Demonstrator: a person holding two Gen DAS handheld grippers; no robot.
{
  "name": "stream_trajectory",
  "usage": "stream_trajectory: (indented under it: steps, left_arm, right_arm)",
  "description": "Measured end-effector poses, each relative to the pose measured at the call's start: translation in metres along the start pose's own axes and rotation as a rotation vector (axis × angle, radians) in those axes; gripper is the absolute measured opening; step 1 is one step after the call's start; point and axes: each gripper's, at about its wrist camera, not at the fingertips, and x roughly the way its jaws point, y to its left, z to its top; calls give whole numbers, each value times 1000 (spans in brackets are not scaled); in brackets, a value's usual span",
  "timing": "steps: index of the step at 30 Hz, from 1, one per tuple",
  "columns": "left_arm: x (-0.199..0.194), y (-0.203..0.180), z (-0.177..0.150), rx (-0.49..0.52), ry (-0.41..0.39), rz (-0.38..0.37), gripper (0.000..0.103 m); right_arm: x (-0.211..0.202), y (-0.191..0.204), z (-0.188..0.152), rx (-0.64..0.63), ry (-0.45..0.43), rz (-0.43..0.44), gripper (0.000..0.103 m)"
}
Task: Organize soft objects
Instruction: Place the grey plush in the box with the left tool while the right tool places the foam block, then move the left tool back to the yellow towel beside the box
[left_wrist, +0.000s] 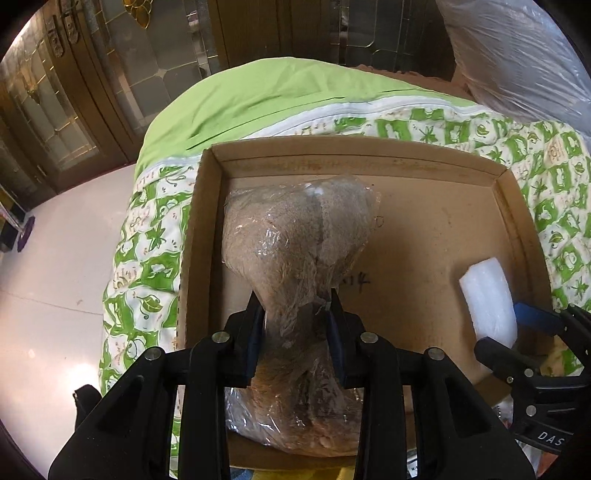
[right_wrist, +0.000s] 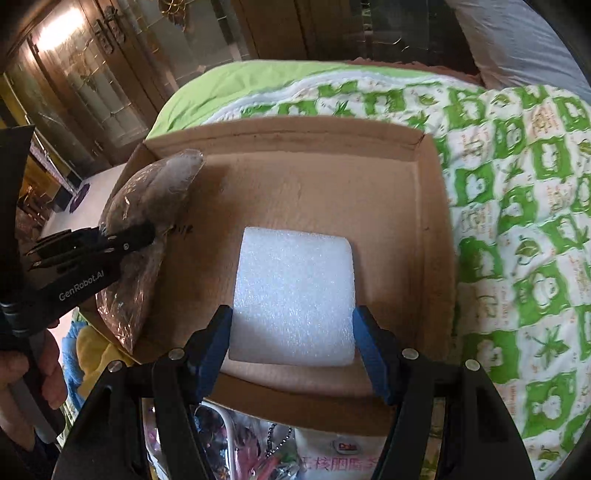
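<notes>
A shallow cardboard box (left_wrist: 351, 147) lies on the bed. My left gripper (left_wrist: 295, 299) is shut on a brown fluffy item wrapped in clear plastic (left_wrist: 295, 221), pinching it at its waist. The item's far end rests in the box's left part and its near end hangs over the front edge. My right gripper (right_wrist: 293, 314) is shut on a white foam block (right_wrist: 295, 288), its blue pads against both sides, low over the box floor (right_wrist: 295, 177). The right wrist view also shows the wrapped item (right_wrist: 147, 199) at the left with the left gripper (right_wrist: 147, 236) on it.
The box sits on a green-and-white patterned quilt (right_wrist: 517, 221). A large clear plastic bag (left_wrist: 517, 55) lies at the far right. Wooden glass-panelled doors (left_wrist: 55, 110) and white floor (left_wrist: 55, 258) are to the left. Assorted packets (right_wrist: 258, 454) lie under the box's front edge. A hand (right_wrist: 44, 362) grips the left tool.
</notes>
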Motion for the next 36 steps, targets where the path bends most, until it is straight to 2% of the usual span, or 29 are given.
stream_trajectory:
  steps: [3,6,8,10,11,12,13,24,30,33,36]
  left_arm:
    - [2,4,-1,-28,7,-7,43]
    - [-2,11,-6,-75,-7,-38,47]
    - [-6,14,-10,-101,-20,-57,63]
    - [-9,14,-15,-101,-31,-54,68]
    - [-10,14,-18,-96,-30,-48,68]
    - [-10,13,-21,-90,-27,-45,68]
    - [-11,11,-23,-81,-24,-47,68]
    - [-48,-12,-35,-2,-80,-21,68]
    - [-65,-16,-56,11,-74,-25,68]
    - [-71,-6,-74,-6,-52,-40,68]
    - [-77,16,-93,-80,-23,-69,68]
  right_arm:
    - [5,-1,1,-4,2,-15,68]
    - [7,-2,1,-8,-3,-23,68]
    - [7,-3,-1,-10,-7,-26,68]
    - [11,-3,-4,-6,4,-27,71]
    - [14,-5,-5,3,13,-22,74]
    - [16,-4,-6,8,16,-18,82]
    - [16,-5,-8,14,15,-12,83]
    - [-17,-5,-28,-4,-86,-17,83]
    - [-41,-17,-42,38,-125,-14,83]
    - [-45,-21,-54,47,-116,-15,83]
    - [-46,-26,-69,54,-100,-20,83]
